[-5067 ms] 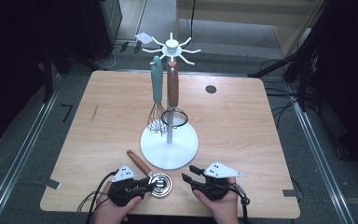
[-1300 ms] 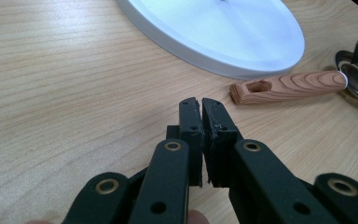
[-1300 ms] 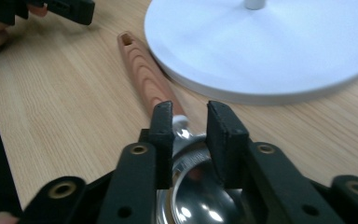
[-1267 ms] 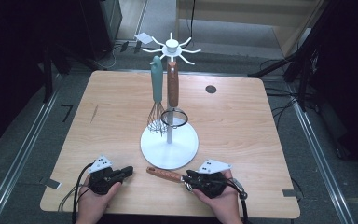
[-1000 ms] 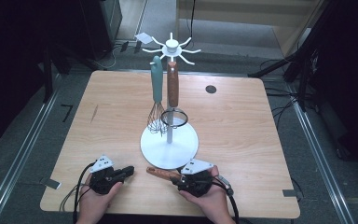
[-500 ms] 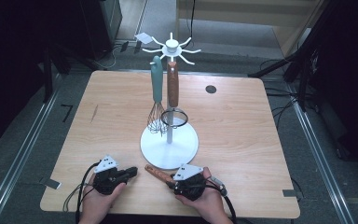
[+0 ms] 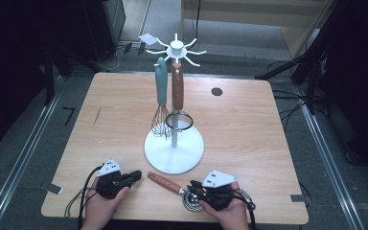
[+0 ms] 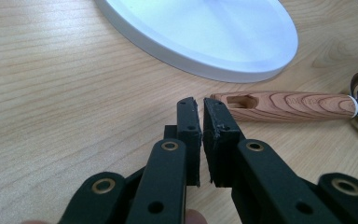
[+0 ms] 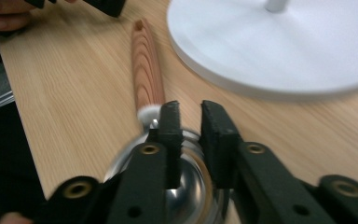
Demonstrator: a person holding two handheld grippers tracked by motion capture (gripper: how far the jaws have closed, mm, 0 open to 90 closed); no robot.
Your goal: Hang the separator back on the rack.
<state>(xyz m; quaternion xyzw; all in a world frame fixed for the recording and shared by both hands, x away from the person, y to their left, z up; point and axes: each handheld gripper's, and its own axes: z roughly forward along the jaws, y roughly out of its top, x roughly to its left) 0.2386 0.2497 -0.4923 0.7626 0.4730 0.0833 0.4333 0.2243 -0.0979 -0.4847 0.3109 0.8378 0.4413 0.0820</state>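
Right claw point(image 7: 195, 192) over ladle point(image 7: 172, 184) — left claw point(image 7: 133, 175) level

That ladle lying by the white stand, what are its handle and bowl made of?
The ladle's handle looks like varnished wood: reddish-brown with curving grain lines and a slot at its end. The bowl looks like polished metal, probably steel, since it is silvery and mirrors the light.

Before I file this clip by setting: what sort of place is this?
Probably a lab or recording workspace, not a kitchen: a bare wooden table on grey floor, loose cables beside it, and a white utensil stand set out alone.
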